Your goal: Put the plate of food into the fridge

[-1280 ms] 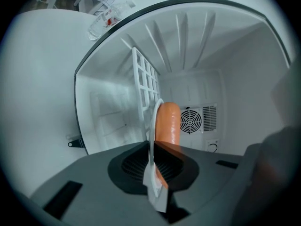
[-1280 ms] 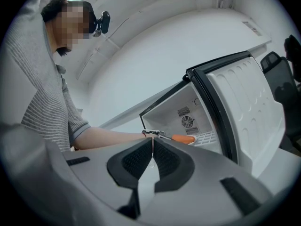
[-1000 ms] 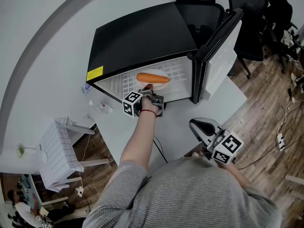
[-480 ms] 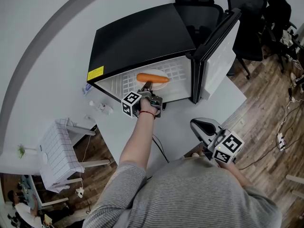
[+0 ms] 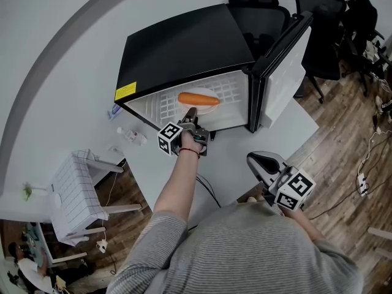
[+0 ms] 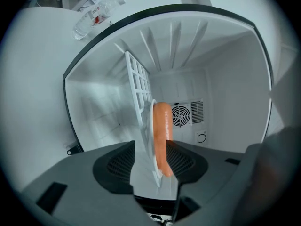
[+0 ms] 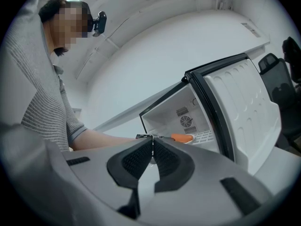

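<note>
We are seeing a white plate (image 5: 202,91) carrying an orange sausage (image 5: 198,99), lying flat on the white wire shelf (image 5: 231,92) inside the black fridge (image 5: 184,48), its door (image 5: 283,77) standing wide open.

A black fridge (image 5: 184,48) stands on the white counter (image 5: 233,158) with its door (image 5: 285,66) wide open. A white plate (image 5: 206,91) carrying a sausage (image 5: 198,98) lies on its wire shelf (image 5: 165,106). The left claw (image 5: 192,111) is at the plate's near rim, its jaws opening around it. The right claw (image 5: 262,162) hangs near the person's chest.

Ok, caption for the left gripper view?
Left gripper opening, plate with sausage between its jaws, on the fridge shelf.
</note>
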